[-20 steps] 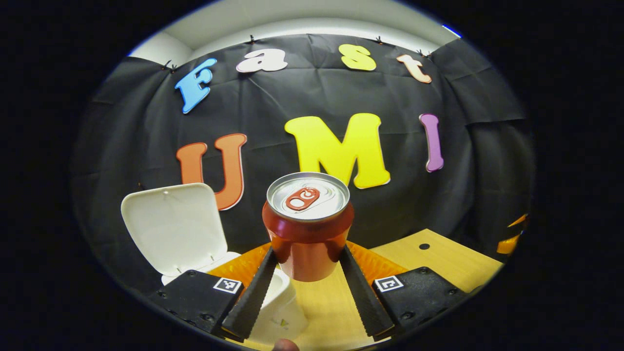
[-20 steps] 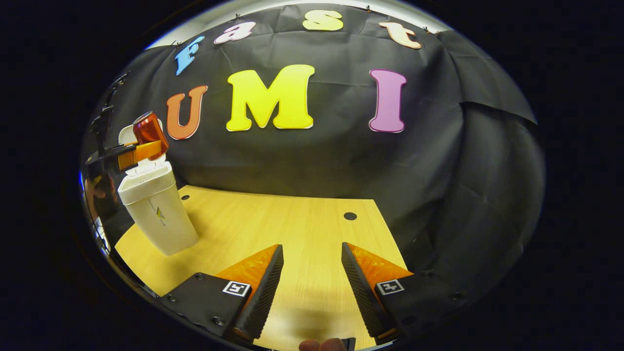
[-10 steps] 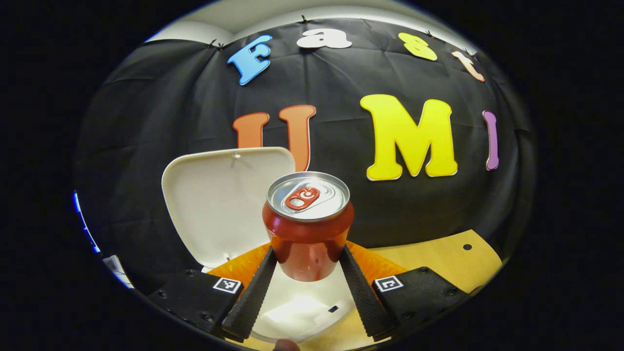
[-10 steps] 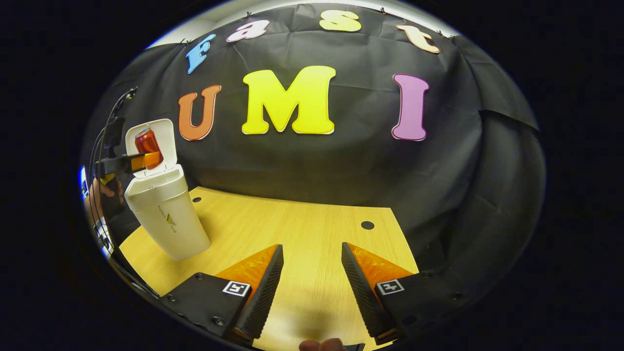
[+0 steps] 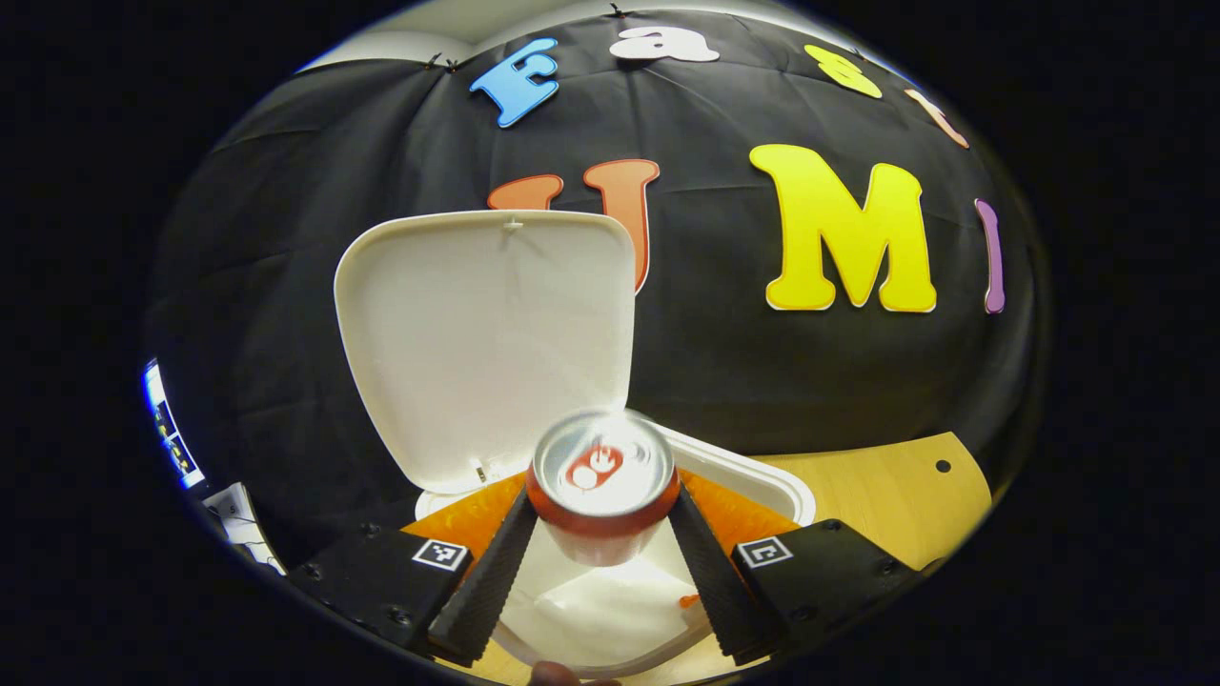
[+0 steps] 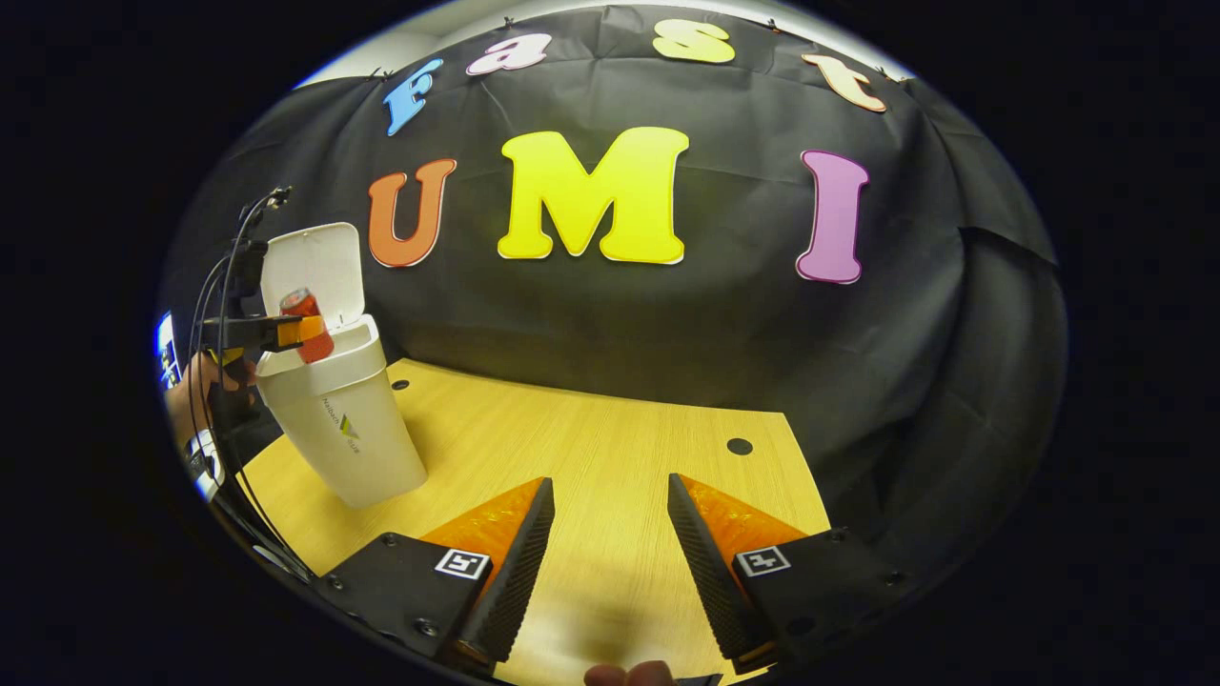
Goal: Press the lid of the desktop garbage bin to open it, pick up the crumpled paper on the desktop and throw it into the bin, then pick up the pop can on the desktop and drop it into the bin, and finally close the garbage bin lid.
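In the left gripper view, the left hand-held gripper point(image 5: 602, 562) was at the bottom centre of the frame, and the can point(image 5: 603, 495) sat between its two fingers. The can looked blurred, so I cannot tell if both fingers pressed on it or if it was already loose. Directly below the can was the open mouth of the bin point(image 5: 762, 476), with the white crumpled paper point(image 5: 610, 610) lying inside it. The lid point(image 5: 486, 343) stood upright in the upper left of the frame, behind the can and close to it, and it hid part of the black cloth wall point(image 5: 286, 238).

In the right gripper view, the bin point(image 6: 348, 438) stood at the left edge of the frame, on the far left part of the tabletop point(image 6: 591, 457). The can point(image 6: 307, 326) was tilted over the bin rim, with the left hand-held gripper point(image 6: 286, 332) around it and a hand point(image 6: 195, 391) behind. The right hand-held gripper point(image 6: 603, 562) was at the bottom centre, its fingers well apart with nothing between them, above bare wood. A fingertip point(image 6: 629, 675) showed at the bottom edge. Thin cables point(image 6: 229, 248) hung at the left.
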Demonstrator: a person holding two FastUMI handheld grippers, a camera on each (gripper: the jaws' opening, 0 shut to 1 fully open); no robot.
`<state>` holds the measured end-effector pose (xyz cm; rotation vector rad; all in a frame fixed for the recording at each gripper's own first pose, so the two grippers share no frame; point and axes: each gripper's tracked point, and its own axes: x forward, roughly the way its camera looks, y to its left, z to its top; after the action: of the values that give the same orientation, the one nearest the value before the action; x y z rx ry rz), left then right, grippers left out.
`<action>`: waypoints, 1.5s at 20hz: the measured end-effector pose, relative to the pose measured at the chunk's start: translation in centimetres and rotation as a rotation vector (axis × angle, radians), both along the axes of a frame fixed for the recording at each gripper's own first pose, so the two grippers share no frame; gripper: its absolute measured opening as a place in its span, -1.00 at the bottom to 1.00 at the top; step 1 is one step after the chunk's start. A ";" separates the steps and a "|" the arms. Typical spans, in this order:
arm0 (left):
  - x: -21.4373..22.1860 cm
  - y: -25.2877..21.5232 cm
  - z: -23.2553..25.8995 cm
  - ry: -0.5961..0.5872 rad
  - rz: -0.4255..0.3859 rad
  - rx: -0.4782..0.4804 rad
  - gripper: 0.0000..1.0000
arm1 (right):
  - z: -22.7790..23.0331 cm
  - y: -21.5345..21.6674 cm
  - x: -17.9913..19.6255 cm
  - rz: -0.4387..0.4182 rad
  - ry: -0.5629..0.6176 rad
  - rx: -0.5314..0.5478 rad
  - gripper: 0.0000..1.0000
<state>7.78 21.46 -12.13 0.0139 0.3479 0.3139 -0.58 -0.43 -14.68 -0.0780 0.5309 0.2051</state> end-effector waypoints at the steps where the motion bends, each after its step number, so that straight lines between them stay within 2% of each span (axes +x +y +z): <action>1: -0.2 -0.1 0.2 -0.001 0.003 0.001 0.76 | 0.1 0.0 0.0 0.001 -0.001 0.001 0.57; 3: -0.8 -0.2 0.9 -0.011 0.021 0.006 0.82 | 0.2 0.2 -0.1 0.005 -0.005 0.002 0.57; 4: -0.9 -0.6 1.5 -0.030 0.023 0.002 0.99 | 0.2 0.2 -0.2 0.009 -0.006 0.005 0.57; 5: -0.9 -1.0 2.2 -0.047 0.032 0.006 0.87 | 0.2 0.3 -0.2 0.013 -0.008 0.005 0.57; 7: -1.4 -1.2 4.0 -0.070 0.072 0.029 0.87 | 0.4 0.4 -0.4 0.023 -0.010 0.007 0.57; 10: -1.4 -2.2 7.7 -0.141 0.114 0.002 0.87 | 0.8 0.2 -0.5 0.028 -0.015 0.020 0.57; 17: 0.2 0.1 16.4 -0.275 0.272 0.024 0.86 | 4.2 -0.5 0.6 0.056 -0.070 0.043 0.57; 26: 2.5 7.2 19.7 -0.259 0.497 -0.051 0.87 | 8.6 0.2 2.6 0.077 -0.135 0.101 0.57; 30: 4.8 9.6 19.9 -0.204 0.538 -0.021 0.87 | 8.8 -0.2 3.0 0.062 -0.133 0.106 0.58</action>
<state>12.61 31.09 7.73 -0.1336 0.1460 0.8378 2.41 -0.60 -5.85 -0.0044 0.3847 0.2863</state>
